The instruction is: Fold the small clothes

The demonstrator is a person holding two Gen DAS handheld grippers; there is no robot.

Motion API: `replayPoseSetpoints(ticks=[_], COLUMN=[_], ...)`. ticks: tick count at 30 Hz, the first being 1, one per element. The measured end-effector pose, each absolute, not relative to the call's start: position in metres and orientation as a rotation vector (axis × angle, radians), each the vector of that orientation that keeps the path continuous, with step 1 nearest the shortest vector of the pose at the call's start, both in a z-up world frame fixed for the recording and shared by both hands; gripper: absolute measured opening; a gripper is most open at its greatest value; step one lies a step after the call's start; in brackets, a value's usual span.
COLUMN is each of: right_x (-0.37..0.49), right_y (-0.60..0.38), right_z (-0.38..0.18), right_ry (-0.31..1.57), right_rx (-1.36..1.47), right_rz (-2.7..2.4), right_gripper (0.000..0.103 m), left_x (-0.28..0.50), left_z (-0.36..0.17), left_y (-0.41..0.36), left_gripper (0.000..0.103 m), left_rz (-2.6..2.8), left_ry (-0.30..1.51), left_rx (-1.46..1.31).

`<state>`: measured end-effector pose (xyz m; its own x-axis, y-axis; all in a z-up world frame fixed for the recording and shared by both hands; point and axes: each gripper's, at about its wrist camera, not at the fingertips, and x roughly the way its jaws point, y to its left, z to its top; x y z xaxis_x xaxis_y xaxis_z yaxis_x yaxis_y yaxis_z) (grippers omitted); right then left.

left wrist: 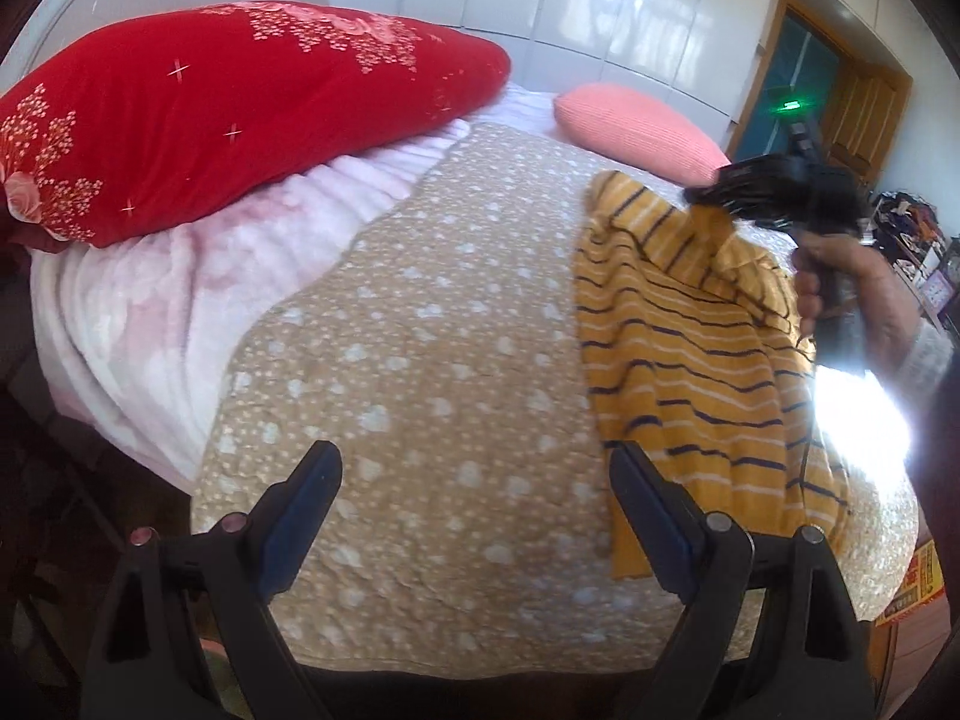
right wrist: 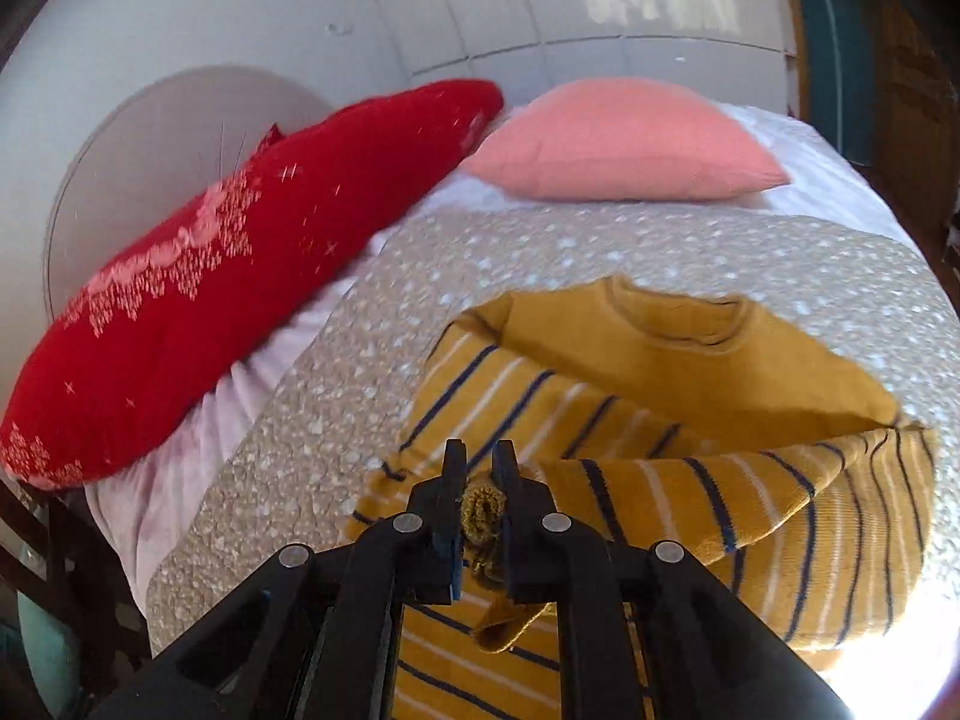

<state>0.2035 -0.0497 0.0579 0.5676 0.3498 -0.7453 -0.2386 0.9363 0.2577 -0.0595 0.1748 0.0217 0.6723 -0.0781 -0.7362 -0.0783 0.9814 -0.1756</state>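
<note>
Bright daylight, lower-right glare, fisheye-warped, slightly blurred.

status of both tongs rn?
Left tongs: open, empty, over the bedspread.
Right tongs: shut on the striped yellow sweater, pinching a bunched edge.

No wording can be read anywhere from here; a red and yellow printed sheet (left wrist: 915,579) at the bed's lower right corner carries marks too blurred to make out; the cluttered shelf (left wrist: 912,240) at the far right shows small packaging, its lettering too small to tell.
</note>
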Motion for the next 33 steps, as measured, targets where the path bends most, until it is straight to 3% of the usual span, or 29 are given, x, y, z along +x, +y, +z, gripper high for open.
replayPoseSetpoints(ticks=[2, 5, 7, 9, 21, 29, 33], right_x=[0.219, 0.216, 0.203, 0.187, 0.039, -0.043, -0.043], right_y=[-0.025, -0.018, -0.031, -0.047, -0.235, -0.292, -0.279], right_z=[0.032, 0.032, 0.045, 0.063, 0.103, 0.046, 0.042], right_ry=[0.984, 0.957, 0.910, 0.865, 0.852, 0.927, 0.855], right_rx=[0.108, 0.140, 0.204, 0.239, 0.279, 0.359, 0.437], right_rz=[0.392, 0.419, 0.420, 0.413, 0.205, 0.136, 0.219], right_gripper=[0.014, 0.028, 0.054, 0.067, 0.076, 0.079, 0.077], left_x=[-0.059, -0.059, -0.059, -0.058, -0.035, -0.001, 0.011], left_z=[0.020, 0.018, 0.016, 0.013, 0.008, -0.014, -0.026], left_y=[0.184, 0.195, 0.199, 0.200, 0.145, 0.095, 0.079], left_gripper=[0.090, 0.090, 0.090, 0.090, 0.090, 0.090, 0.090], left_rz=[0.010, 0.022, 0.025, 0.017, -0.131, -0.217, -0.182], left_ry=[0.836, 0.833, 0.838, 0.848, 0.911, 0.992, 1.044], left_rx=[-0.218, -0.241, -0.253, -0.272, -0.249, -0.170, -0.111])
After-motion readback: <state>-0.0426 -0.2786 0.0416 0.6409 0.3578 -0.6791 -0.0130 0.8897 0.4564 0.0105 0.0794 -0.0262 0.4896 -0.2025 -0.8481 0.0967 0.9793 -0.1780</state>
